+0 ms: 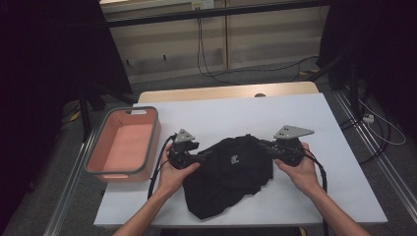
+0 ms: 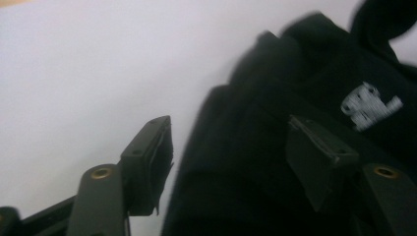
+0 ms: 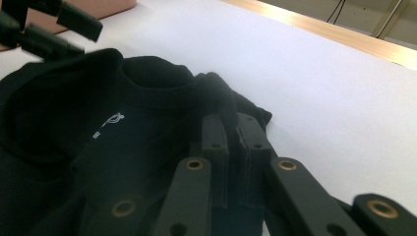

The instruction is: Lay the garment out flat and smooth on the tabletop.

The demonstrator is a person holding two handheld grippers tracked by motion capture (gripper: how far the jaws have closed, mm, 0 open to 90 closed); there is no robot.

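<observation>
Your right gripper (image 3: 231, 142) pinches the black shirt (image 1: 228, 174); your left gripper (image 2: 236, 147) stands open over it.

In the right gripper view, your two jaws are squeezed tight on a fold of cloth near the shirt's neck hole, with a small white mark just beside it. In the left gripper view, your jaws stand apart, one over the white table (image 2: 88, 73), one over the dark cloth, and the pads do not press on anything. The high view shows what those close looks miss: the shirt lies bunched in the middle of the table between your two hands, with your left hand (image 1: 173, 172) at its left edge. A pink bin (image 1: 123, 145) sits near the table's left edge. Bare white table lies open behind the shirt and to its right.
</observation>
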